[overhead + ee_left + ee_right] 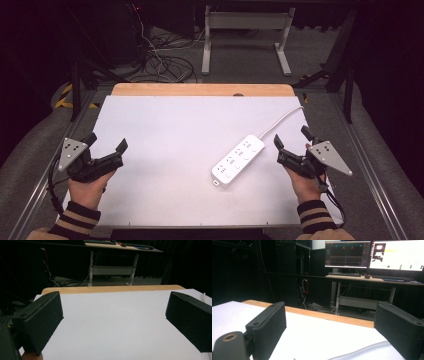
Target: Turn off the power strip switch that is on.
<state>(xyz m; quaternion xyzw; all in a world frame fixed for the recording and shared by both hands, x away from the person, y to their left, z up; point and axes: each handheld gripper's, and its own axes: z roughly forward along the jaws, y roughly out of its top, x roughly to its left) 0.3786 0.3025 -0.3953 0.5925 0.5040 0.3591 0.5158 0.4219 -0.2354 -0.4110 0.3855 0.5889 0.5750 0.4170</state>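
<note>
At the near edge of the table, two forearms in dark sleeves with tan striped cuffs enter from below, each hand holding a black two-jaw gripper. The left gripper (106, 141) sits over the near left part of the white rectangular table sheet (170, 130), its jaws spread wide apart with nothing between them; the left gripper view confirms this, showing bare white sheet between the two black jaws. The right gripper (291, 137) is held over the near right part of the sheet, its jaws likewise released and empty, and the right gripper view shows the same wide gap. A grey three-cornered plate tops each gripper. Between the two grippers, nearer the right one, lies the white plastic multi-socket power strip (238, 159), flat on the sheet and set diagonally, its near end pointing left and its far end right. The right gripper stands just beside the strip's far end without touching it; the left gripper is well apart from it. The strip's white power cord (283, 119) runs from the far end toward the far right edge of the sheet. Beyond the sheet, a strip of light wooden tabletop (200, 89) shows. Farther off on the floor stand a white metal desk frame (245, 37) and tangled cables (160, 62).
</note>
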